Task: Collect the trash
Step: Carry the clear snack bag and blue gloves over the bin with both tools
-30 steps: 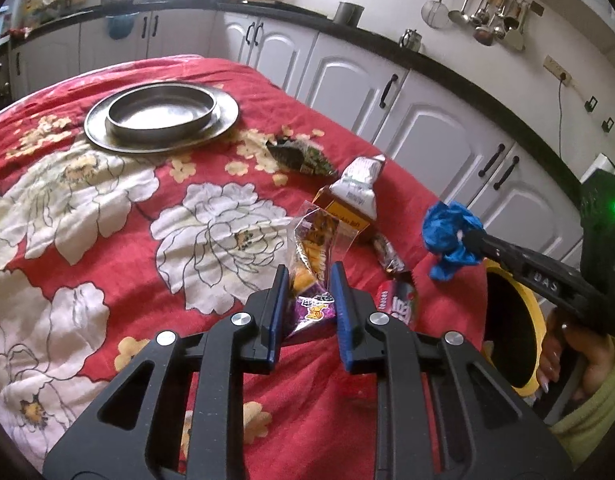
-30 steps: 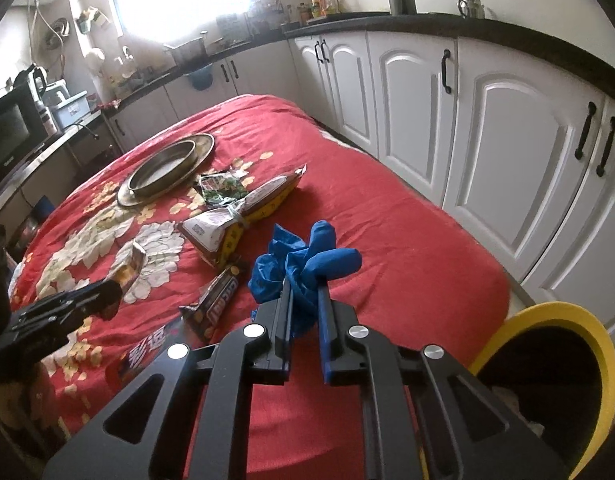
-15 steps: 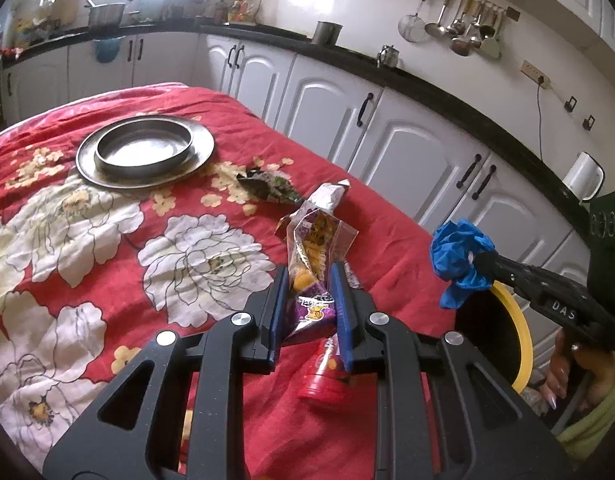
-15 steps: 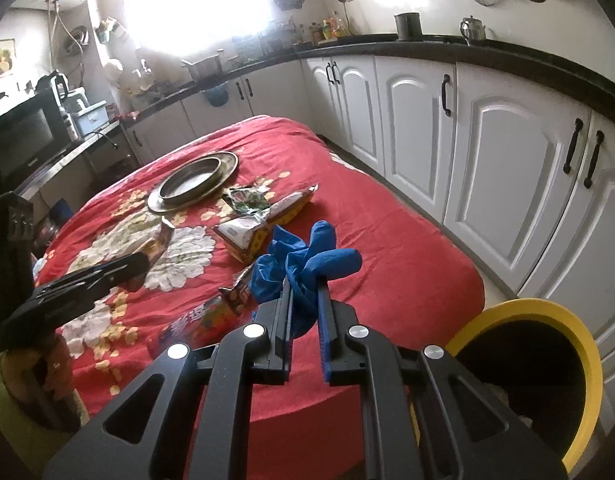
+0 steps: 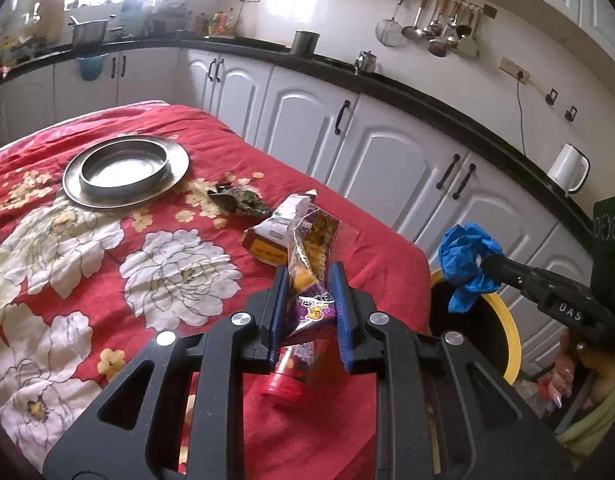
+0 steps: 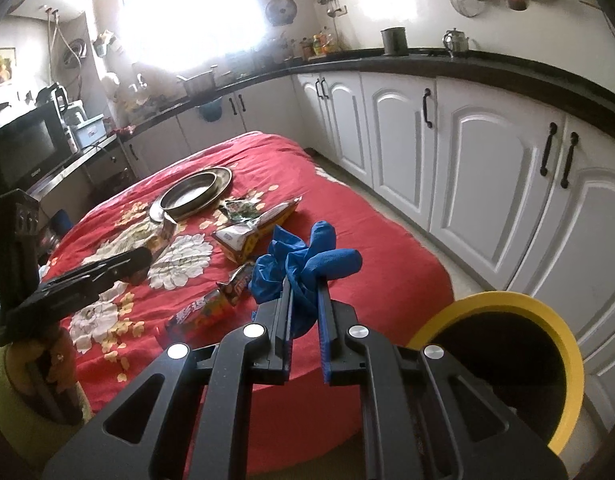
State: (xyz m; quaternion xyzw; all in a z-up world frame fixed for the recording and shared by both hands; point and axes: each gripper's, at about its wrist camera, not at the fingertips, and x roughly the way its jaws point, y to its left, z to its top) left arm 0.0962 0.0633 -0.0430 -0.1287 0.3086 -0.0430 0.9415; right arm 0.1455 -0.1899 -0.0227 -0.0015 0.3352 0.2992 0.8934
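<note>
Wrappers and a glove are in the grips. The left hand-held gripper (image 5: 309, 286) is clamped on a clear snack wrapper (image 5: 313, 248) with purple and yellow print, its pads pressing the lower part while the top stands free above them, clear of the cloth. The right hand-held gripper (image 6: 305, 308) has its jaws together on a crumpled blue glove (image 6: 307, 260), which bulges out past the tips.

The yellow-rimmed bin (image 6: 507, 304) stands on the floor just off the near corner of the tabletop (image 5: 87, 248), beside the white cabinets (image 6: 487, 184); from the left wrist view the glove hangs over the bin's rim.

On the red floral cloth lie a yellow-and-white packet (image 5: 267, 236), a dark green wrapper (image 5: 243, 202), a long candy wrapper (image 6: 211, 308), and what may be a red-capped tube (image 5: 285, 384), partly hidden by the jaws. A steel plate with a bowl (image 5: 125, 164) sits well apart at the far end. Between trash and plate the cloth is open.
</note>
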